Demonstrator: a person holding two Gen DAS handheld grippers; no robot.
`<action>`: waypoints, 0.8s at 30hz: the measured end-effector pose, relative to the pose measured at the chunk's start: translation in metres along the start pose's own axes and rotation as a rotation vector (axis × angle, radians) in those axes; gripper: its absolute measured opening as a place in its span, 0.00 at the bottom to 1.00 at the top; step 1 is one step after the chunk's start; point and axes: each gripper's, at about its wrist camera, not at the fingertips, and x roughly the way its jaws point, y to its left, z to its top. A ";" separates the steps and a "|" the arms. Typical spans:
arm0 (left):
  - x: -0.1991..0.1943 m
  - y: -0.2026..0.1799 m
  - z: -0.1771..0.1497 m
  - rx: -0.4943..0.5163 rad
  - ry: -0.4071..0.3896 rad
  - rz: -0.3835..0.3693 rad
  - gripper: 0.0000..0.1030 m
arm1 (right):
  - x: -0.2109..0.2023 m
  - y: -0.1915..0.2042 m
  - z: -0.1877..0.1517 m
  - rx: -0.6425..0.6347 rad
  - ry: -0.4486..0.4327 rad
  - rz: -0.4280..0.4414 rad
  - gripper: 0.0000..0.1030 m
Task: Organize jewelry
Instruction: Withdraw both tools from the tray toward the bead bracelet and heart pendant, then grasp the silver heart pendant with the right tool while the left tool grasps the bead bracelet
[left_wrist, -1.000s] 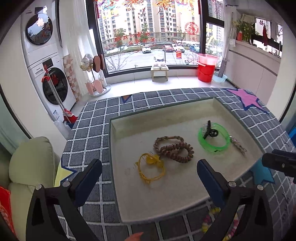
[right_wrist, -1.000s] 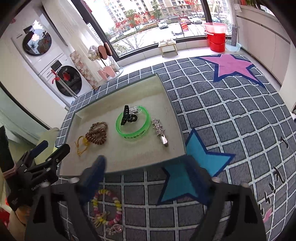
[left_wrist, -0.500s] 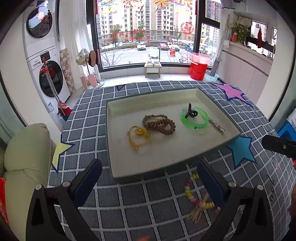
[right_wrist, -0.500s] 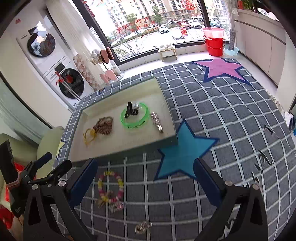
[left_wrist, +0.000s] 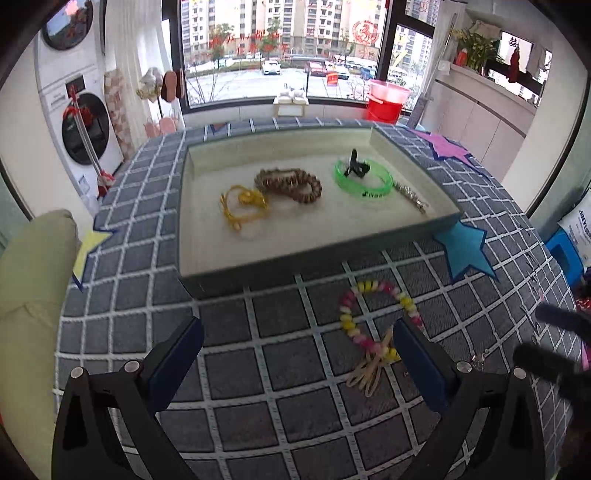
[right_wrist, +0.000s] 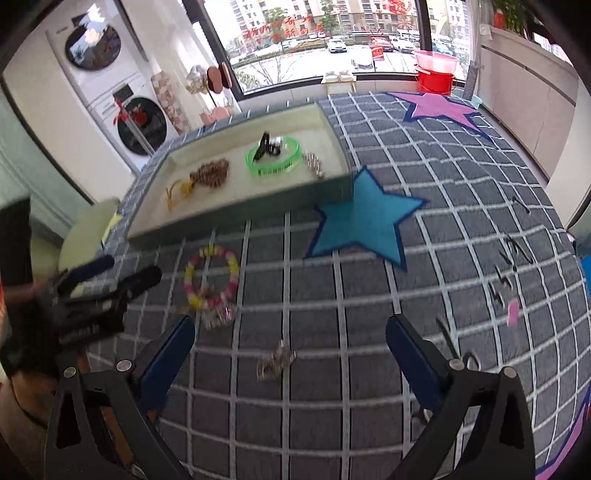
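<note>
A checked cloth (left_wrist: 280, 350) with coloured stars is spread over the whole work surface, and on it a shallow tray (left_wrist: 314, 254) is set, seen toward the far side in both wrist views. Inside the tray five pieces are already laid out: a green bangle (left_wrist: 364, 180) with a black hair claw (left_wrist: 355, 168) resting on it, a brown beaded bracelet (left_wrist: 290, 184), a yellow cord loop (left_wrist: 242, 206), and a slim silvery clip (left_wrist: 410, 196) just beside the bangle, near the tray's right wall.

Outside the tray, on the cloth near its front wall, a pink and yellow bead bracelet (left_wrist: 373, 321) with a tassel is left lying. A small metal trinket (right_wrist: 275, 363) is also seen on the cloth, nearer the right gripper (right_wrist: 290, 350); its kind cannot be told through the blur.

The left gripper (left_wrist: 297, 354) is held above the cloth with its jaws spread wide and nothing between them; the bead bracelet lies just beside its right finger. The right gripper's jaws are likewise released and empty, with the trinket lying between the two fingers in that view.

The task is judged to be well advanced but unfinished: most pieces are in the tray, and at least two are left to be picked up and placed there.
</note>
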 end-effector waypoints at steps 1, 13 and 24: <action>0.002 0.000 -0.001 -0.004 0.006 -0.001 1.00 | 0.001 0.002 -0.005 -0.010 0.006 -0.007 1.00; 0.027 -0.002 -0.005 -0.047 0.068 -0.011 1.00 | 0.014 0.017 -0.031 -0.034 0.033 -0.055 1.00; 0.040 -0.010 0.000 -0.053 0.075 -0.002 1.00 | 0.025 0.024 -0.032 -0.032 0.023 -0.102 0.87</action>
